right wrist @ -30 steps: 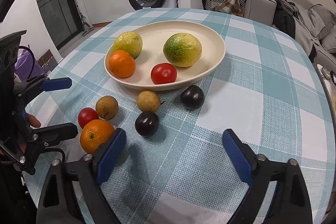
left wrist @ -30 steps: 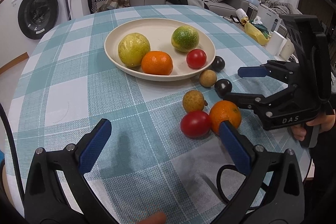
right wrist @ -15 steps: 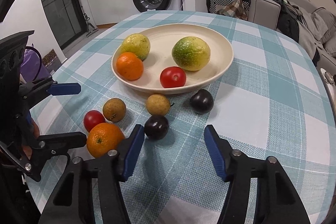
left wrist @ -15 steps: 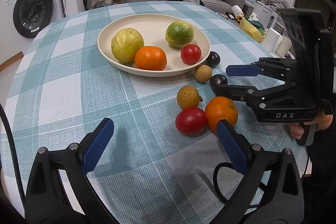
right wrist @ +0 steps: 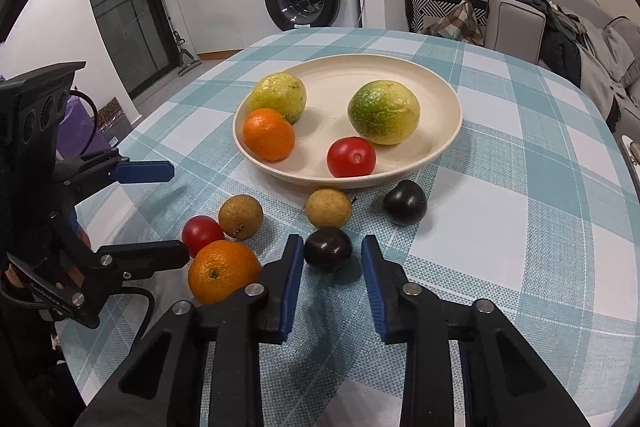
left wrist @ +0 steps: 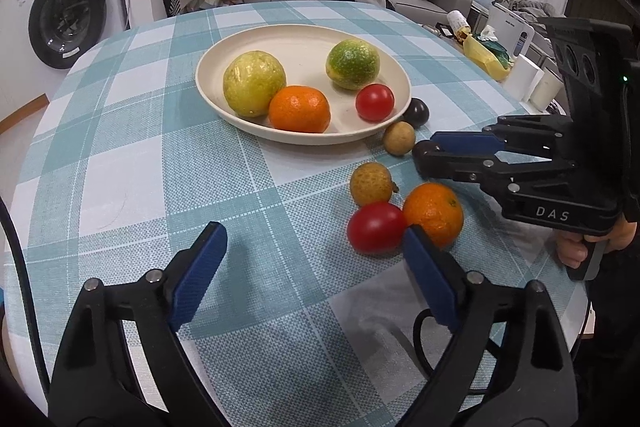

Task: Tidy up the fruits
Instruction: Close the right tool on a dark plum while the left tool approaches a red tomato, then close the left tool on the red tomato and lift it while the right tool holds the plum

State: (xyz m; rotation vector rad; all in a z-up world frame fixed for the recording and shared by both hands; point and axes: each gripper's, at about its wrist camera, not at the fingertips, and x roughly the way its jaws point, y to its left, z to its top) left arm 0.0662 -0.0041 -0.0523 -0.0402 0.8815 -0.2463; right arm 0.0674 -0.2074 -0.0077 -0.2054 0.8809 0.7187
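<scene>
Right gripper (right wrist: 331, 247): jaws just closed in as far as they go, pads on either side of the near plum (right wrist: 328, 255), so I read it as gripped. It sits low at the cloth, and I can't tell whether the plum is off the table (right wrist: 520, 187). Just ahead of my right tips is a longan (right wrist: 328, 207), ahead and to the right the far plum (right wrist: 405, 202), both just short of the plate (right wrist: 444, 95) rim. To the left of the right gripper sits a cluster: loose orange (right wrist: 222, 271) closest, loose tomato (right wrist: 202, 233) touching it, and a second longan (right wrist: 241, 211) beyond. Left gripper (left wrist: 312, 231): jaws just narrowed a bit but wide apart and empty, hovering over bare cloth, with that cluster just past its right finger. Farther ahead of both grippers, the plate holds two big green-yellow fruits (right wrist: 384, 111), an orange (right wrist: 269, 134) and a tomato (right wrist: 351, 157), with room to spare. Progress, my guess: under halfway. Four pieces are on the plate and six are off it, counting the plum in my grip. Left to do: carry this plum to the plate, then the far plum, both longans, the loose tomato and the loose orange.
</scene>
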